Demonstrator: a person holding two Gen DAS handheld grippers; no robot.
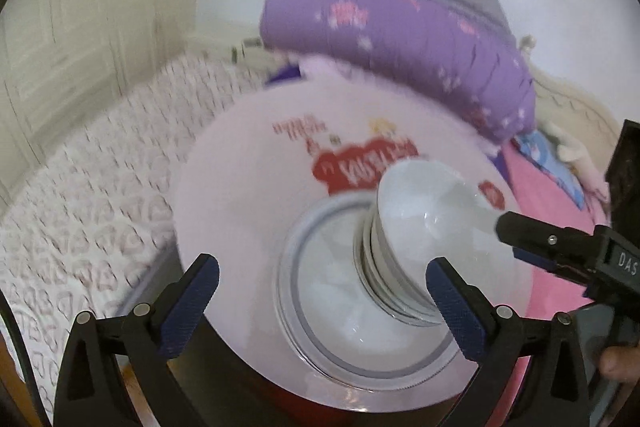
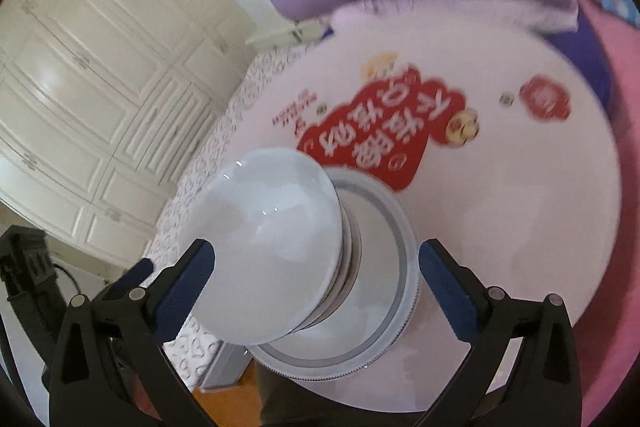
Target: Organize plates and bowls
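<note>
On the round table (image 2: pixel 500 211), the bowl stack (image 2: pixel 276 247) stands on the plate (image 2: pixel 404 311) near its front edge. The left gripper (image 1: pixel 322 301) and right gripper (image 2: pixel 316 283), both spread wide and empty, flank it. Any further bowl should probably be lowered level and centred so the stack stays upright.

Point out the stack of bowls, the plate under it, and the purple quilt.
stack of bowls (image 2: pixel 264 251), right wrist view, inside of the top bowl.
plate (image 2: pixel 384 291), right wrist view, bare inner surface near the rim.
purple quilt (image 1: pixel 400 39), left wrist view, middle of the fold.
</note>
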